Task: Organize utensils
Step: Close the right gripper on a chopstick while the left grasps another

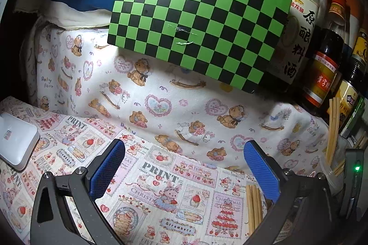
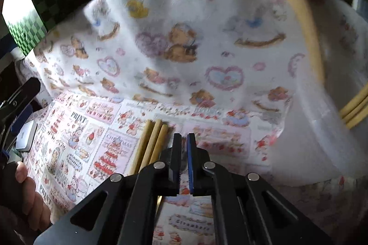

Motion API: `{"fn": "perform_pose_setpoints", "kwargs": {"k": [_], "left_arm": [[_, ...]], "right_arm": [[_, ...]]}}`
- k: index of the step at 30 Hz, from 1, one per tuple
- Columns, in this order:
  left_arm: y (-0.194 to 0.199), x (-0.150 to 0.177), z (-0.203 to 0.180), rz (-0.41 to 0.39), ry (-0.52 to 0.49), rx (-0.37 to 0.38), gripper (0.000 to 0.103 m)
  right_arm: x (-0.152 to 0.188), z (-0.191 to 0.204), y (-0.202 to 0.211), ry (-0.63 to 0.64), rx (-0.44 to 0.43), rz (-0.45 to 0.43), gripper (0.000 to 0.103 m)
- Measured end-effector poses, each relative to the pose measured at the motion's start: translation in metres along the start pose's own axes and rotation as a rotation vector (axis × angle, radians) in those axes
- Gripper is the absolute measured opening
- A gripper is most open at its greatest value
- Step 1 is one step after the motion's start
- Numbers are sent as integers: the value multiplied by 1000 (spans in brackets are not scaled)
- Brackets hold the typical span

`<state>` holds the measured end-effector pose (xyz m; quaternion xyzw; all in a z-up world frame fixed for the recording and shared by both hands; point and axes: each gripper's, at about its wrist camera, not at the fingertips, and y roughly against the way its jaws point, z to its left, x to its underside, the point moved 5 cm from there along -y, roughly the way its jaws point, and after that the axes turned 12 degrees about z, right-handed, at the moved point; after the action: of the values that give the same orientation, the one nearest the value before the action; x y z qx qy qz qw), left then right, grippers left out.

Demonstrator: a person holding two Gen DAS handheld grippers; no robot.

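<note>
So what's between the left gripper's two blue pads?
Only bare printed cloth, as the left wrist view shows. The left gripper stands open and empty; the loose chopsticks lie just inside its right pad.

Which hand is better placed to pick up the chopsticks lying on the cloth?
Right, probably. The right tongs sit shut, right beside the loose chopsticks. The left tongs stand open over bare cloth, the chopsticks at their right finger.
</note>
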<state>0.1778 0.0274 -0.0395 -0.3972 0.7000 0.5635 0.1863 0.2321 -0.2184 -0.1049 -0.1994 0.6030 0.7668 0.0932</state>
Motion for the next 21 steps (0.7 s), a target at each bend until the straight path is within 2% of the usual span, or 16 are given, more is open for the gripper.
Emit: {"fn": "perform_pose_setpoints", "kwargs": {"k": [4, 6, 9, 12, 15, 19, 21], "left_arm": [[-1, 0, 1, 5, -2, 3, 102], [-2, 1, 0, 10, -11, 3, 102], [-3, 2, -4, 6, -25, -4, 102], [-1, 4, -8, -2, -36, -13, 102], [1, 5, -12, -8, -54, -16, 102], [3, 6, -18, -8, -75, -17, 102], [5, 7, -21, -8, -82, -18, 102]], "right_arm": [[1, 3, -8, -20, -12, 21, 10], [1, -1, -8, -50, -58, 35, 12], [2, -11, -7, -104, -132, 49, 22], [3, -17, -7, -125, -169, 66, 22], [4, -22, -4, -120, -170, 67, 22], [4, -21, -6, -123, -181, 70, 14], [3, -13, -10, -114, -180, 68, 14]]}}
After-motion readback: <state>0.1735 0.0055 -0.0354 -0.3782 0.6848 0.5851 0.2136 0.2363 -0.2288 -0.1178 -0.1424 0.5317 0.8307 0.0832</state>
